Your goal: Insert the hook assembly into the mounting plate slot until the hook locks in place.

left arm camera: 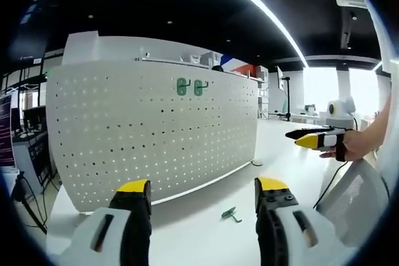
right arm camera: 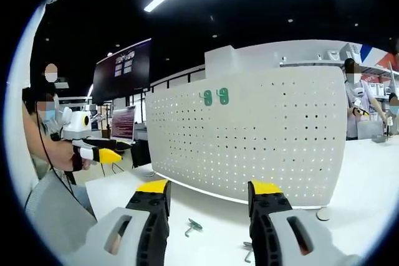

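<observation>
A white pegboard point(left arm camera: 153, 132) stood upright on the table point(left arm camera: 206, 238), its holed face turned toward both cameras so the slots could be reached from the front. Two green hooks point(left arm camera: 190, 86) already hung side by side near its top edge. A third green hook point(left arm camera: 230, 214) lay loose on the table in front of the board's foot, in the left gripper view between the jaws and nearer the right one; the right gripper view showed it point(right arm camera: 193, 226) close before its own jaws, with another small metal piece point(right arm camera: 248, 251) lying beside it, too small to identify.

The left hand-held gripper point(left arm camera: 204, 194) had its jaws spread wide and held nothing. The right hand-held gripper point(right arm camera: 208, 194) was likewise spread and empty, probably poised for picking up the loose hook. No hook had yet been lifted for insertion.
</observation>
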Motion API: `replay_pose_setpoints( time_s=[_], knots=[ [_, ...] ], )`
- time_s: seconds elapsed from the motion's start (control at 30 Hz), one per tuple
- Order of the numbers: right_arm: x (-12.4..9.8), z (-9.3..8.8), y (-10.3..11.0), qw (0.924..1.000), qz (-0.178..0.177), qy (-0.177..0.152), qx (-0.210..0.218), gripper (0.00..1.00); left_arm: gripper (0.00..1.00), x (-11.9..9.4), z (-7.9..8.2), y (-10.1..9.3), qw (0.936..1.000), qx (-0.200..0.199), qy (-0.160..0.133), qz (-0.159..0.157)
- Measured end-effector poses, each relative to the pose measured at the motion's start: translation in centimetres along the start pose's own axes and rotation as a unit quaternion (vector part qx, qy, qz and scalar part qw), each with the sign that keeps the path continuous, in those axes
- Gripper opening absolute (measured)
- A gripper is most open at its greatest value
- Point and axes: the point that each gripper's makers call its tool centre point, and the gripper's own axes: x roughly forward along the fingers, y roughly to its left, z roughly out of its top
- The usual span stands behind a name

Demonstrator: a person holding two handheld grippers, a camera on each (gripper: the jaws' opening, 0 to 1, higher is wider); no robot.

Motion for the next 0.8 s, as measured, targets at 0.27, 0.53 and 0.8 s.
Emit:
replay_pose_setpoints(
  time_s=[0.27, 0.53, 0.8],
  knots=[
    [0.0, 0.1, -0.1, 1.0000, -0.003, -0.005, 0.002, 0.48, 0.69, 1.0, -0.5, -0.8, 0.9992, 0.020, 0.022, -0.027],
    [0.0, 0.1, 0.2, 1.0000, 0.002, -0.008, -0.002, 0.48, 0.69, 2.0, -1.2, -1.2, 0.9960, 0.041, 0.054, -0.058],
    [0.0, 0.3, 0.1, 0.9999, 0.001, -0.012, -0.001, 0.48, 0.68, 3.0, -1.9, -1.9, 0.9911, 0.059, 0.077, -0.091]
  ],
)
